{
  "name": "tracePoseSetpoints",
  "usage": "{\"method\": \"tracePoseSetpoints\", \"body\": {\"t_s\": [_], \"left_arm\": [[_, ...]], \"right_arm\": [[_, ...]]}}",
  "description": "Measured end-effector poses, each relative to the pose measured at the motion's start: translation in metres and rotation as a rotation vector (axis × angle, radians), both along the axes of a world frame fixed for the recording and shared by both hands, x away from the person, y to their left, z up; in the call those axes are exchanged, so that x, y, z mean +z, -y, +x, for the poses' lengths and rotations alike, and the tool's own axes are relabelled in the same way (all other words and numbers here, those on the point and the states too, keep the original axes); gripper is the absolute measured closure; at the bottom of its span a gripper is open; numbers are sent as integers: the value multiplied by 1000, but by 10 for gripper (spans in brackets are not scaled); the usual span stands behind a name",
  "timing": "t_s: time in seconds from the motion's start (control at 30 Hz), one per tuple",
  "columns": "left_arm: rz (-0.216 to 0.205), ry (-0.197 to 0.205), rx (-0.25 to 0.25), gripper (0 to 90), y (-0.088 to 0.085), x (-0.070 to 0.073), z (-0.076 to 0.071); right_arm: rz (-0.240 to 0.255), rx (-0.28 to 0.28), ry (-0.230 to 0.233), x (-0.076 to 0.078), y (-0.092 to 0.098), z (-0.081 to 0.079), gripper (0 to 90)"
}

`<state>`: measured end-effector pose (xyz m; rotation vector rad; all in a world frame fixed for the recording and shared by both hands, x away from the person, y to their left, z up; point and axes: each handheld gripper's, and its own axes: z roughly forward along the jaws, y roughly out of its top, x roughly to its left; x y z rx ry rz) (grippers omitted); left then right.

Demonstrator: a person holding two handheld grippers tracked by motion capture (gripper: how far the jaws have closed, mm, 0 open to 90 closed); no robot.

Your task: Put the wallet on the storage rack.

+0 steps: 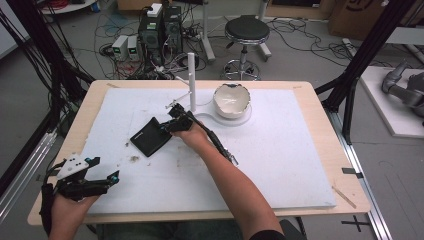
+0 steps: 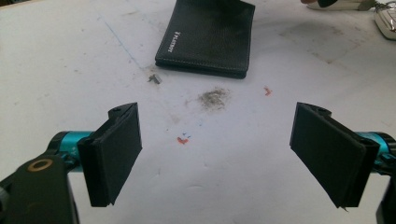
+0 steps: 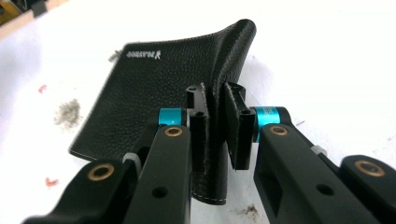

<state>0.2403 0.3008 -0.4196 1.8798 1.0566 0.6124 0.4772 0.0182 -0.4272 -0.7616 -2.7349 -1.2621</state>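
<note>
A black leather wallet (image 1: 149,137) lies on the white table cover (image 1: 280,165), left of the middle. My right gripper (image 1: 170,126) is shut on the wallet's right edge, and that edge curls up between the pads (image 3: 205,135) while the rest of the wallet (image 3: 154,88) stays flat. My left gripper (image 1: 107,176) hovers open near the table's front left corner, some way short of the wallet (image 2: 208,39). Its two pads (image 2: 116,149) stand wide apart with nothing between them.
A white bowl (image 1: 231,99) sits on a round base at the back middle, with a thin white post (image 1: 191,82) standing just left of it. Small dirt smudges (image 2: 214,97) and red marks spot the cover between my left gripper and the wallet.
</note>
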Motion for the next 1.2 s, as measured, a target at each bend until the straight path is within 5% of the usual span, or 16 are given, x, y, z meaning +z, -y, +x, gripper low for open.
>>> {"method": "tracePoseSetpoints", "body": {"t_s": [0.6,1.2], "left_arm": [[-9,7,-34,166,10,1,13],[-26,3,-102,166,33,1,42]], "right_arm": [[36,-4,153,54,30,-19,842],[65,-93,265,106,119,-41,843]]}}
